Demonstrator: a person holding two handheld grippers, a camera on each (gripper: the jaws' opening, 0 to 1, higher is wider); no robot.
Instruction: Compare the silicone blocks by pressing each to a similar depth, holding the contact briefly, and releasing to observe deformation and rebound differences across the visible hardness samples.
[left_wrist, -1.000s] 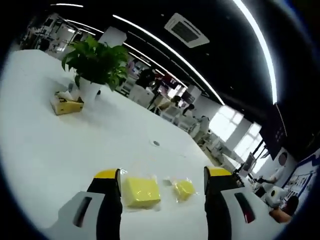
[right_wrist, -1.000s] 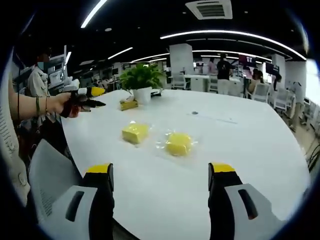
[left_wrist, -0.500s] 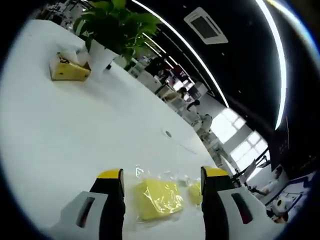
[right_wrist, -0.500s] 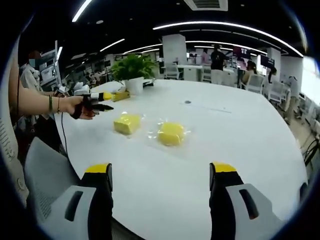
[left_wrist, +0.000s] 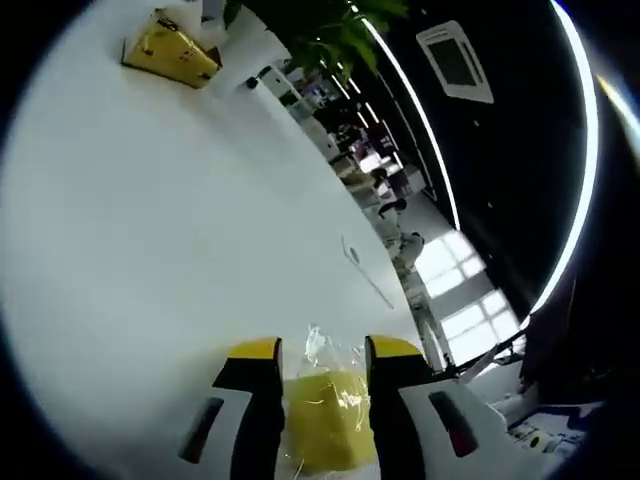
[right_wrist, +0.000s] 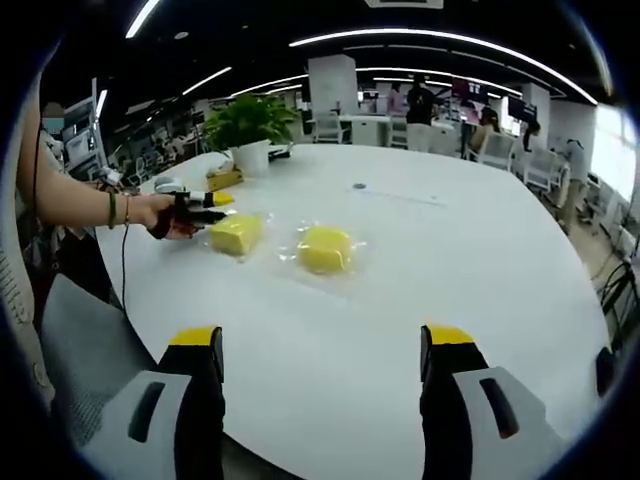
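Left claw (left_wrist: 322, 350): narrowed around the square yellow block (left_wrist: 322, 432), contact unclear.
Right claw (right_wrist: 325, 340): open wide, above the counter (right_wrist: 480, 270).
Round block (right_wrist: 325, 249): just beside the square yellow block.

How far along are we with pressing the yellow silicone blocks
Nothing looks pressed and released yet. In hand: the left gripper has its jaws around the first wrapped block, though I cannot tell whether it is squeezing. Left to do: hold, release, then the second block, which lies untouched. The right gripper hangs open, away from both.
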